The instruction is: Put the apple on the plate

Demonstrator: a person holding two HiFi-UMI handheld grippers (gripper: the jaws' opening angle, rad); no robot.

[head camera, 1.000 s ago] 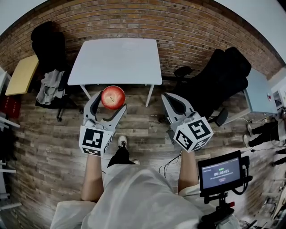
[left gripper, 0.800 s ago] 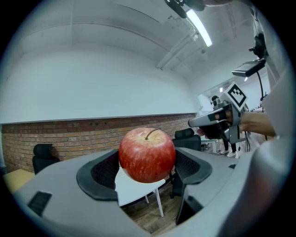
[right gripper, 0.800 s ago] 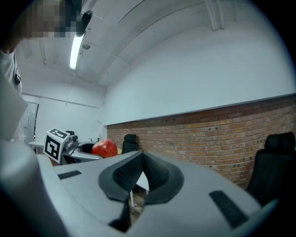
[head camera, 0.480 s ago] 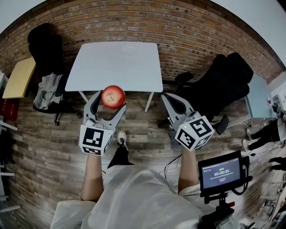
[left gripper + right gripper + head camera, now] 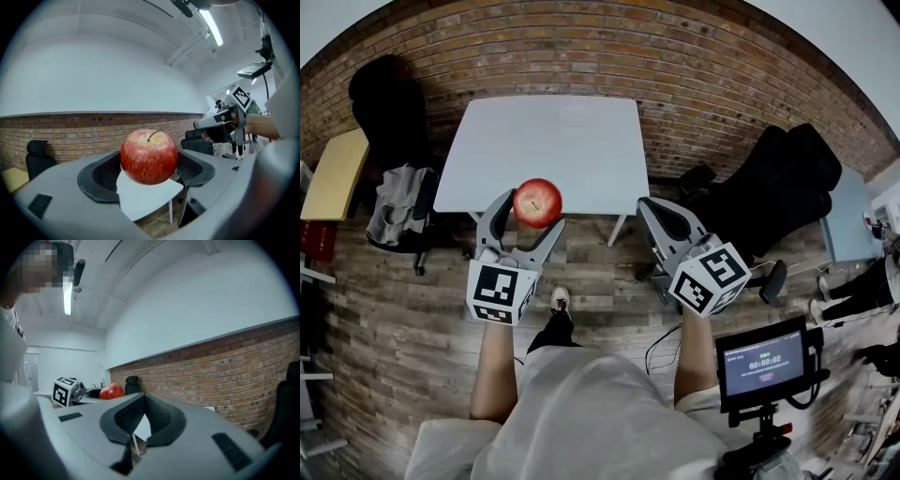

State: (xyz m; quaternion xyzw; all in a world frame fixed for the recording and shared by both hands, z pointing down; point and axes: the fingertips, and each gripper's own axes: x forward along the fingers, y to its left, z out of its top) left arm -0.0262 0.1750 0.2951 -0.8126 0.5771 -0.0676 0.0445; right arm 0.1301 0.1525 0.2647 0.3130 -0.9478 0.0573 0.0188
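Head view: apple (image 5: pixel 537 202) gripped by left tool (image 5: pixel 530 213), aloft at the white bench's (image 5: pixel 544 141) near edge.
Right tool (image 5: pixel 660 215): clenched, empty.
Remaining: placing; plate too faint to tell.

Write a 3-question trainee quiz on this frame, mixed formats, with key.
1. True or false: the right gripper has its fingers together with nothing between them.
2. What holds the apple? A: the left gripper. B: the right gripper. C: nothing, it lies on the floor.
3. Fill in: the wall behind the white table is made of ____.

Key: 1 true; 2 A; 3 brick.
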